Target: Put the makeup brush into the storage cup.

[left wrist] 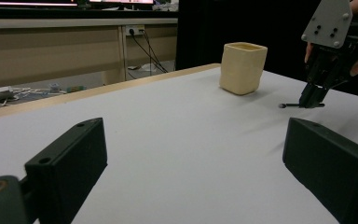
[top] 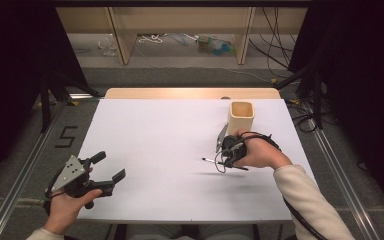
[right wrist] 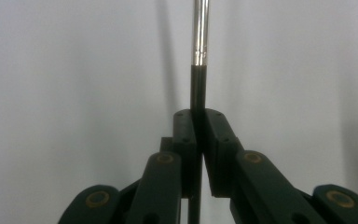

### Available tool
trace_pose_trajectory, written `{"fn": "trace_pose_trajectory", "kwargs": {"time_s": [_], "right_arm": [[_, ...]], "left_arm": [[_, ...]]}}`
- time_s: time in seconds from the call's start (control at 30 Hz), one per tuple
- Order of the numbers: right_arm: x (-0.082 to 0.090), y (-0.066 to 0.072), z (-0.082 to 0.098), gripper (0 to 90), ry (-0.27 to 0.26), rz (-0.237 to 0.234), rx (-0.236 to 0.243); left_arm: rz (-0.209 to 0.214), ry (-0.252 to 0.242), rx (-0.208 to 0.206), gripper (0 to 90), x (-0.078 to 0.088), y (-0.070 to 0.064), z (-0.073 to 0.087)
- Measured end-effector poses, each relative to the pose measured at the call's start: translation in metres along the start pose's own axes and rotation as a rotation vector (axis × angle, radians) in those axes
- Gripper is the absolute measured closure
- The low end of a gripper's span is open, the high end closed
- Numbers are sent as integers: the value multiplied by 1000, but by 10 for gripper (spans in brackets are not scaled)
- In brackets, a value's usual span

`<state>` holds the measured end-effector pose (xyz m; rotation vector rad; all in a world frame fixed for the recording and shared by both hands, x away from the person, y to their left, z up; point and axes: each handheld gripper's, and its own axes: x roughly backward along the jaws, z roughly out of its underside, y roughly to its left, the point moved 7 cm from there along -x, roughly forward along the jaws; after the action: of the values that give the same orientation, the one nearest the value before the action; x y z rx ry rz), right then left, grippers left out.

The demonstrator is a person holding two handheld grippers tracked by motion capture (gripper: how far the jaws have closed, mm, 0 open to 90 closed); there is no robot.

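My right gripper is shut on a thin black and silver pen, which lies level just above the white table and casts a shadow below it. In the right gripper view the jaws pinch the pen's black part, and its silver part runs straight ahead. A cream cup stands upright just beyond that hand. My left gripper is held open at the table's near left corner with nothing between its fingers. From the left gripper view, the cup, the right gripper and the pen's end lie far ahead.
A wooden strip edges the table's far side. Beyond it are shelf legs and loose cables on the floor. Dark curtains hang on both sides. A floor mark shaped like a 5 lies left of the table.
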<state>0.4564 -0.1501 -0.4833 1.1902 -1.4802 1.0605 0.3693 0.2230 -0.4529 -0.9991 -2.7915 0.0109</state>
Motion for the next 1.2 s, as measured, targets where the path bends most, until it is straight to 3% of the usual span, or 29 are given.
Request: {"fn": "trace_pose_trajectory", "kwargs": {"time_s": [0.13,0.17,0.4,1.2], "right_arm": [[1,-2,0,845,-18,6,22],[2,0,0,845,-17,4,-3],[2,2,-2,845,-42,3,-31],[7,4,-3,845,-162,25,-79]], "left_arm": [[0,0,0,60,0,0,0],[0,0,0,60,0,0,0],[-1,1,0,61,0,0,0],[-3,0,-1,63,0,0,0]]}}
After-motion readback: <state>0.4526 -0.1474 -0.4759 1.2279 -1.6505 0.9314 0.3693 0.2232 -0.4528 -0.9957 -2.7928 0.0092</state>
